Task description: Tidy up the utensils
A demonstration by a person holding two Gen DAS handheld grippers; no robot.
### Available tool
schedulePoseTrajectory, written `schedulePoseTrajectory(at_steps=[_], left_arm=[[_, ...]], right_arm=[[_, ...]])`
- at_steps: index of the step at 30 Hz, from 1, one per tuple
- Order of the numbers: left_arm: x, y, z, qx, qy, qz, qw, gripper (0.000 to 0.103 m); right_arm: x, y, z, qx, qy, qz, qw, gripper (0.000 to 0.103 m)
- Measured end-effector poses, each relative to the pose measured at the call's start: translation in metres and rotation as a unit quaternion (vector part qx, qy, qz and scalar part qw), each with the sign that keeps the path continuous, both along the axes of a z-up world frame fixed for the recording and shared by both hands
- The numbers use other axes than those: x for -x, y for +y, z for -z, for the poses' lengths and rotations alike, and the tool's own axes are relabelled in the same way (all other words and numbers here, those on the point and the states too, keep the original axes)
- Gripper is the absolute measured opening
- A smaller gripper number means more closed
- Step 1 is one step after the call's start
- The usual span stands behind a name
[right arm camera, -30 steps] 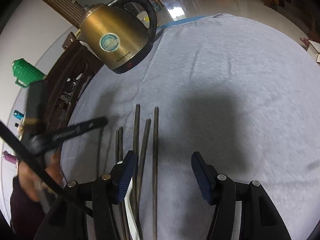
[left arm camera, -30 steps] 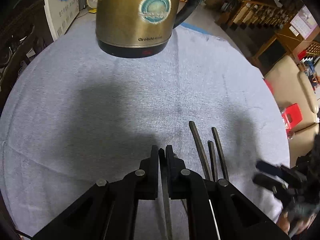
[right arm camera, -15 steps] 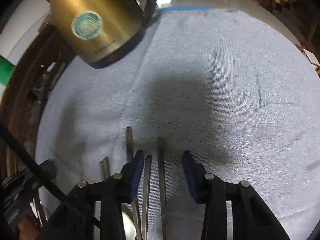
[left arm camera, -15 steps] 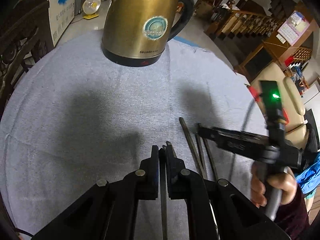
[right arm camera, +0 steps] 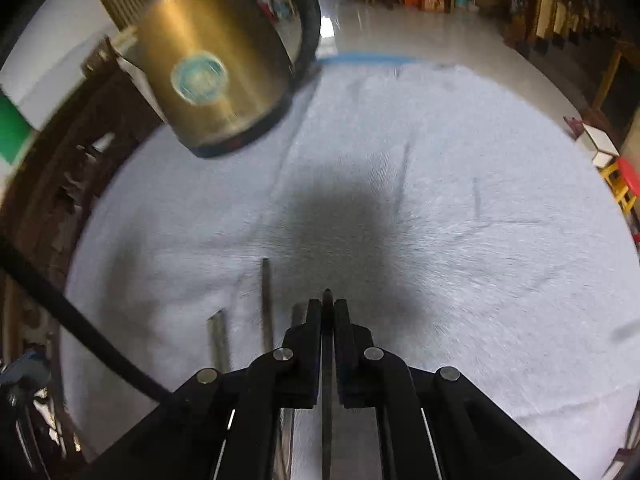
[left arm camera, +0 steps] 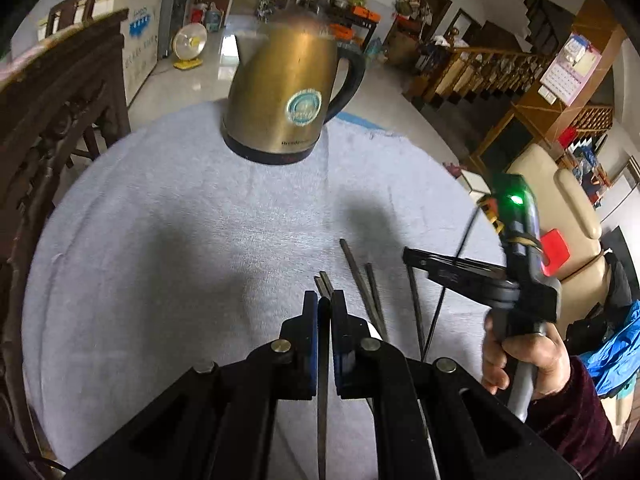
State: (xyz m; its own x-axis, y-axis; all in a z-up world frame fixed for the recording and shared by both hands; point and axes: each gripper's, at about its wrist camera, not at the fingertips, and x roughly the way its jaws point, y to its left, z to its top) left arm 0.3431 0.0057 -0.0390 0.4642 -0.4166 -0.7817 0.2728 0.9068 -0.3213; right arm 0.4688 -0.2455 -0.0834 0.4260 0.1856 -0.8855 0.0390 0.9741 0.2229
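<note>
Reading the layout: we have both tools pinched down on sticks, with more sticks loose between them.
Left gripper (left arm camera: pixel 325 300): jaws drawn in tight on one dark chopstick (left arm camera: pixel 323 380); its tip pokes out just past the pads, the shaft runs back under the tool toward us.
Right gripper (right arm camera: pixel 327 308): jaws likewise closed on a second chopstick (right arm camera: pixel 327 360), pointed tip showing just ahead of the pads, shaft running straight back between the arms.
Loose sticks (left arm camera: pixel 362 284): lying flat on the grey cloth (left arm camera: pixel 180 220), just to the right of the left tool, long axes pointing away from us toward the kettle, roughly parallel to each other and to the held stick.
Same sticks from the right wrist (right arm camera: pixel 265 304): they sit just left of the right tool, so the pile lies between the two grippers.
Nearer tool: we judge both about equally close; the right one hangs above the cloth just beyond the pile.
Key relation: held sticks and loose sticks share one heading, so we judge that laying each held stick beside the pile needs a sideways shift and no turning.
Kettle (left arm camera: pixel 288 92): brass-coloured, upright at the far edge of the cloth, well apart from the sticks.
Blur: the right wrist view is smeared, so we cannot count the loose sticks with confidence.
Risk, as we judge it: round sticks on cloth may roll when released.
</note>
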Motion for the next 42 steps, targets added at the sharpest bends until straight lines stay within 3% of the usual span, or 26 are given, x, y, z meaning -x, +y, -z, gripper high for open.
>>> schedulePoseTrajectory(at_steps=[6,11,19,24,34,37,42], left_arm=[[0.057,0.001,-0.046,0.004,-0.057,0.004,0.9983,0.006],[0.109,-0.002,-0.074,0.001,-0.107,0.002,0.9943,0.006],[0.181,-0.004,-0.105,-0.011,-0.180,-0.016,0.9835,0.006],[0.208,0.000,-0.129,-0.007,-0.211,-0.021,0.9772,0.006],[0.264,0.002,-0.178,0.031,-0.281,-0.004,0.9593,0.006],[0.281,0.000,-0.184,0.042,-0.292,0.012,0.9555,0.006],[0.292,-0.010,-0.175,0.044,-0.281,0.033,0.9580,0.006]], right_arm=[[0.075,-0.021,-0.067,-0.018,-0.115,-0.005,0.993,0.006],[0.156,-0.037,-0.117,-0.042,-0.210,0.002,0.977,0.006],[0.250,-0.022,-0.160,-0.033,-0.313,-0.007,0.949,0.006],[0.289,-0.018,-0.194,-0.024,-0.365,-0.009,0.931,0.006],[0.362,-0.010,-0.246,-0.051,-0.437,-0.016,0.898,0.006],[0.374,-0.007,-0.249,-0.059,-0.440,-0.022,0.896,0.006],[0.388,0.006,-0.236,-0.055,-0.420,-0.036,0.905,0.006]])
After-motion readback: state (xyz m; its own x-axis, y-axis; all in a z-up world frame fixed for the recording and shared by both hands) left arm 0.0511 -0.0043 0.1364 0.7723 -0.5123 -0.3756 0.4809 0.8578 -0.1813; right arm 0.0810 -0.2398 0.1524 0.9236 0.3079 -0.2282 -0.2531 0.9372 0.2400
